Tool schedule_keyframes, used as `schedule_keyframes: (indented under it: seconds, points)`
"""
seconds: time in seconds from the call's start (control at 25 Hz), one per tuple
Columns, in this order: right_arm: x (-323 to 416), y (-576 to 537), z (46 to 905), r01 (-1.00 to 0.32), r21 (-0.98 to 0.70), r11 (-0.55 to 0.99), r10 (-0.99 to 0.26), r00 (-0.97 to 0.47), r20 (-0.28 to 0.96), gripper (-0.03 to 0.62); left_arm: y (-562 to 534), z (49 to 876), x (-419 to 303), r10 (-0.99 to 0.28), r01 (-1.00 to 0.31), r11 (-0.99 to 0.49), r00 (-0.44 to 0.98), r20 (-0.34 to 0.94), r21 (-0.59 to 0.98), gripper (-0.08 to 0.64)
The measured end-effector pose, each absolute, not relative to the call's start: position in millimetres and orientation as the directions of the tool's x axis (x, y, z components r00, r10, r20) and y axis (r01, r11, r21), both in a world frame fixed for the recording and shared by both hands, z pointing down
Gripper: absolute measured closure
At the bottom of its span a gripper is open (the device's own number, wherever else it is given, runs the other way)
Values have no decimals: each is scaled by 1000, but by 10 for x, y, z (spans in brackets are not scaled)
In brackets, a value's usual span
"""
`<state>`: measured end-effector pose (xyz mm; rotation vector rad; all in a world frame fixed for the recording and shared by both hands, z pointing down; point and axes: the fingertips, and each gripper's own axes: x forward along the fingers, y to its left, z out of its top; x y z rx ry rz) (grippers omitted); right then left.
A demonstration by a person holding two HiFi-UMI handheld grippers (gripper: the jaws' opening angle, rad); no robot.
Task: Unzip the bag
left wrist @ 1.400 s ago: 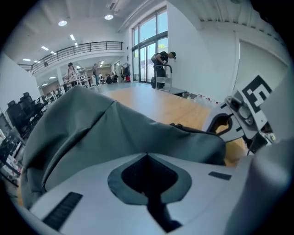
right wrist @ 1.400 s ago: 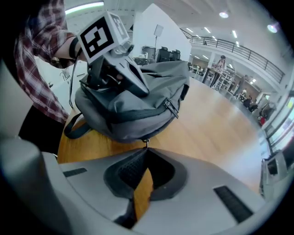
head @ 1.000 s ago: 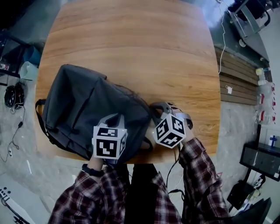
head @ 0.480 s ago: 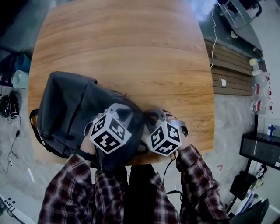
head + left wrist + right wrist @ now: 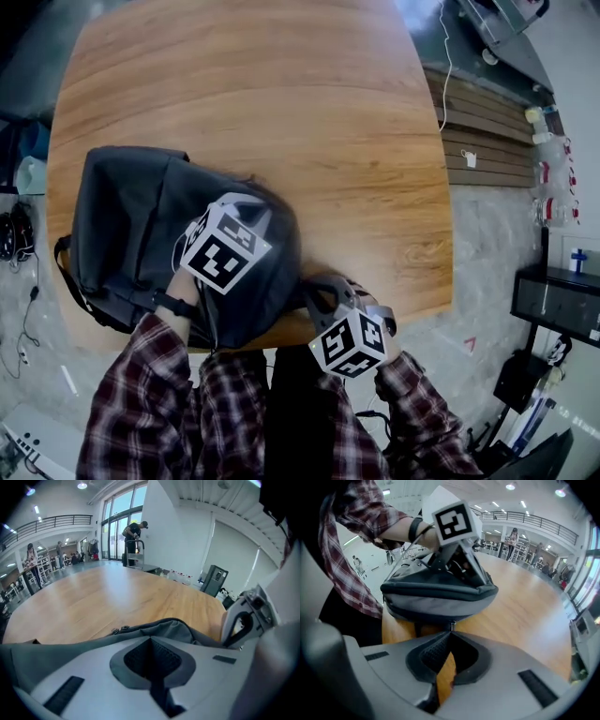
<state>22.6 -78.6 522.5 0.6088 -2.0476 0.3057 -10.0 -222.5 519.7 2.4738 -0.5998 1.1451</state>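
Bag [image 5: 131, 225] lies on table's [image 5: 281, 112] near-left part. R gripper [image 5: 451, 632], at bag's near-right end, has jaws pinched on zip pull [image 5: 452, 624]. L gripper [image 5: 151, 640] sits atop bag w/ jaws closed tight (fabric just past tips, grip unclear).

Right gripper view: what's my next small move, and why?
Probably draw the right gripper along the zipper line: its jaws are shut on the small metal zipper pull at the edge of the backpack, while the left gripper seems to pinch the fabric on top.
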Motion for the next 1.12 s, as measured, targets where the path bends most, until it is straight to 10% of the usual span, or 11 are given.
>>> schedule_keyframes:
  seconds: [1.12]
  points:
    - [226,-1598,5243,-515,130,847,-388,-433,814,581,-2318,5206,-1562,-545,-855,-519,323,773,-9,554]
